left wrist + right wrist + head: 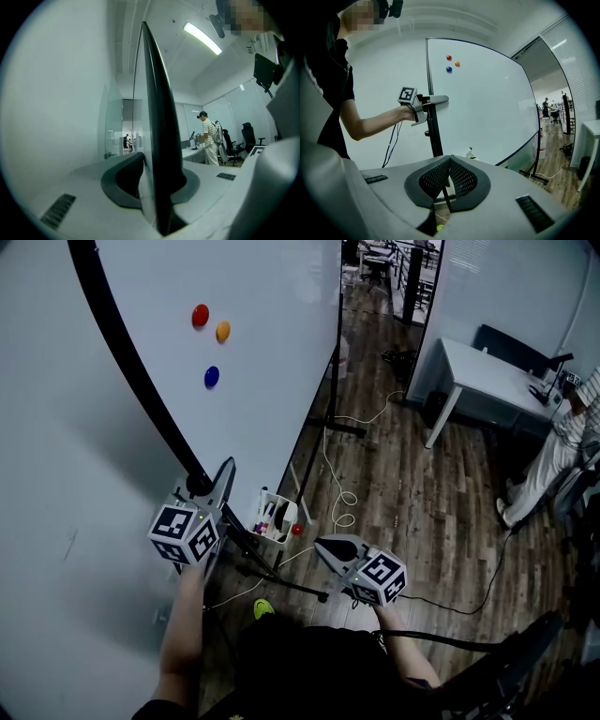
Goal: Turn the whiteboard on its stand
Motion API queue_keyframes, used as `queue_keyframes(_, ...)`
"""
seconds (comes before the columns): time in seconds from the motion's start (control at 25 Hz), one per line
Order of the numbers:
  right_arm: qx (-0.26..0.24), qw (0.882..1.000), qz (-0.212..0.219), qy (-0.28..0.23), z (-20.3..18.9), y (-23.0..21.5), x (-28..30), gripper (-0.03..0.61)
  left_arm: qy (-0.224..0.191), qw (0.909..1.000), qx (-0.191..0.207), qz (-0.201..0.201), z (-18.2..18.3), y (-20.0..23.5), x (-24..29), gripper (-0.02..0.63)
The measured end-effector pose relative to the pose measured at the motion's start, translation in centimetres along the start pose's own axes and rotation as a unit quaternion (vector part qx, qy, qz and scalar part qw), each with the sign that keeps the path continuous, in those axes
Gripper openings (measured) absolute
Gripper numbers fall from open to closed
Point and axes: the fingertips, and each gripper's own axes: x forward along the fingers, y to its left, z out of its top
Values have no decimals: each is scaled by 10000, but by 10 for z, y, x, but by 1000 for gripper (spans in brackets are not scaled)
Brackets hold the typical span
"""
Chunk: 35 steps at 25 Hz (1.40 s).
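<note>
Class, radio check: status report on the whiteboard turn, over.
Left gripper shut on whiteboard edge. Right gripper shut, empty, off the board. Cable lies on floor by the stand.

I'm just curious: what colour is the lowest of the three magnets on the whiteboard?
The lowest magnet is blue, clearest in the head view.

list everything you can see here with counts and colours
whiteboard: 1, white with black rim, left
magnets: 3, red, orange, blue, on the whiteboard
stand: 1, black, carrying the whiteboard
marker tray: 1, white, by the whiteboard's lower corner
cable: 1, white, on the floor
desk: 1, white, upper right
bystander: 1, striped shirt, right edge
left gripper: 1, grey, shut on the whiteboard's edge
right gripper: 1, grey, shut, empty
</note>
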Motion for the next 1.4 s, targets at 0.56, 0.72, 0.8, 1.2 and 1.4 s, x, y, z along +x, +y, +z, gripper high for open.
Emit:
queue_keyframes(0.56,26,9998,-95,149,-31,9,1,25,-243,9994,-218,77,-15,10,5,86)
queue_keyframes(0.72,58,9996,-233,165,-49,7,1,25,-262,9993,-266,83,-33,16,12,86)
queue_keyframes(0.8,73,9995,-266,150,-57,11,1,25,-257,9992,-278,86,-41,19,14,86)
queue_keyframes(1.2,17,9983,-542,194,-85,20,-14,25,-295,9989,-330,123,-63,28,21,86)
queue_keyframes(1.4,-33,9983,-572,147,-87,29,-21,25,-298,9989,-329,140,-67,29,23,87)
